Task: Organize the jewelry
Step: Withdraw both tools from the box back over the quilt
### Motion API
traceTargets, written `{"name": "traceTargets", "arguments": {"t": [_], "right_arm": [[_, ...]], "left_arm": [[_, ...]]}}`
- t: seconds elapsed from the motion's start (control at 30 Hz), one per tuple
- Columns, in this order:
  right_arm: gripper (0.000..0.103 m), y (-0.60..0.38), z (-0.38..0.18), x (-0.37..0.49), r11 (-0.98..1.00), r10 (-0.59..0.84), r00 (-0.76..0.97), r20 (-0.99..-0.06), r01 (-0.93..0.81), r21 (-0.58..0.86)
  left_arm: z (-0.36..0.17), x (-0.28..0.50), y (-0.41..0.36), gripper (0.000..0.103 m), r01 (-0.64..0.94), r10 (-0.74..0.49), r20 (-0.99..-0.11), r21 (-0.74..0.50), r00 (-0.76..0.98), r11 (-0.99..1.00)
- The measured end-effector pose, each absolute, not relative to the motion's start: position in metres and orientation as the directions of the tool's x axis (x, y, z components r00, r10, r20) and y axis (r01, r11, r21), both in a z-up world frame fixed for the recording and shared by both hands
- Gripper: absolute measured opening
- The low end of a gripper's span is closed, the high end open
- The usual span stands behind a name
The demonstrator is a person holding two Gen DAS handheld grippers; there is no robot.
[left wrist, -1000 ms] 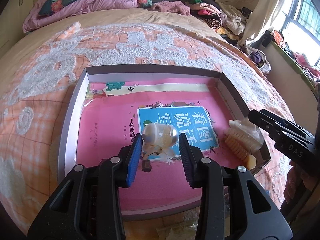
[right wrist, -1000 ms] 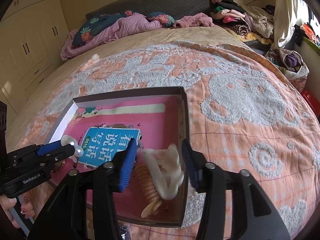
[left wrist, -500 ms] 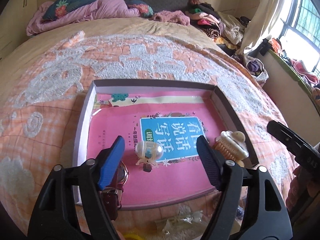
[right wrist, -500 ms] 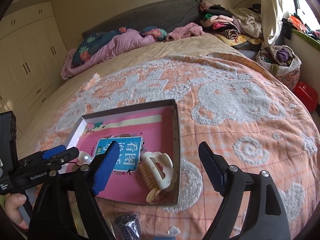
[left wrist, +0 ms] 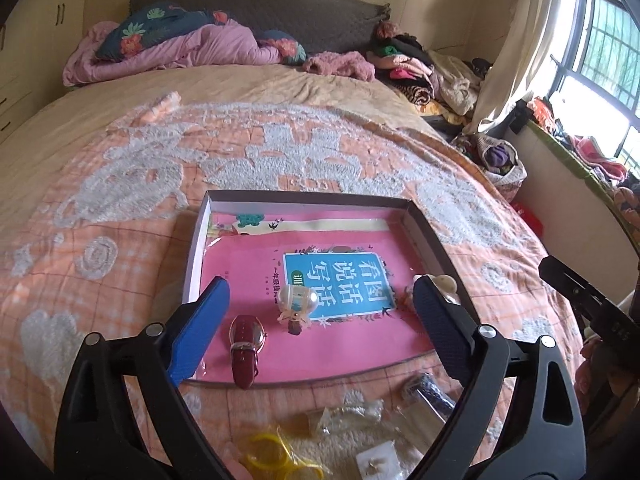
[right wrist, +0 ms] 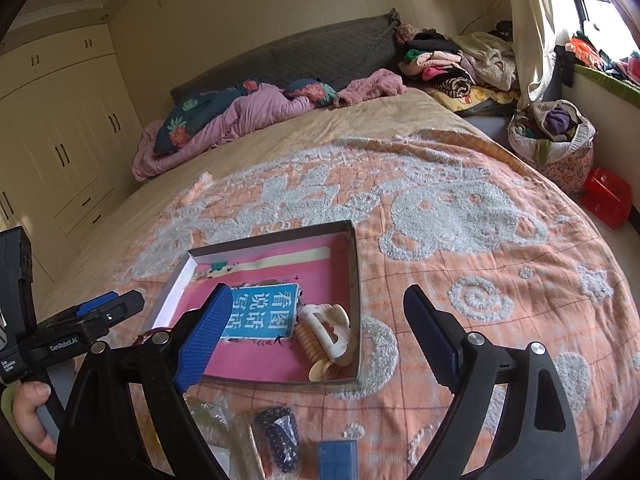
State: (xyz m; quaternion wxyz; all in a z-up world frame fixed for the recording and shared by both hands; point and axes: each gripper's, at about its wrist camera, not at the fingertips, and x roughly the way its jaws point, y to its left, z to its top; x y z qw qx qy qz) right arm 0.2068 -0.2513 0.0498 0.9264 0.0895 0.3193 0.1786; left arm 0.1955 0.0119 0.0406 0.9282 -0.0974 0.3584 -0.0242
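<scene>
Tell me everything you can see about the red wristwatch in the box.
The red wristwatch lies flat on the pink book cover inside the shallow box, near its front left corner. It has a dark red strap, leather-like, and an oval metal-rimmed case with a pale face. The strap points toward the box's front edge. Nothing grips it; it lies close beside the blue fingertip of the opening left gripper.

Left tongs [left wrist: 320,332]: black angular plastic frame showing silver round screws along arms; blue ribbed pads [left wrist: 198,330] lining inner faces of both fingers; jaws opening, nothing between them

Right tongs [right wrist: 316,344]: matching black frame, silver screws, blue ridged pads [right wrist: 204,336]; jaws opening, nothing between them

Left unit, from right wrist view, carrying white "GenRobot.AI" lettering on black body; hand [right wrist: 30,416] wrapping its handle
</scene>
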Motion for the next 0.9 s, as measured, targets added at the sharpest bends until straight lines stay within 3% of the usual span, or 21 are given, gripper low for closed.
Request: {"name": "traceTargets", "arguments": {"t": [0.9], "right_arm": [[0.087,-0.252,0.071,0.150,0.906,0.422,0.738,-0.526,-0.335,0.257]], "left_arm": [[0.061,0.138,0.006,0.086,0.007,-0.132,-0.623,-0.199,0.771,0.980]]}}
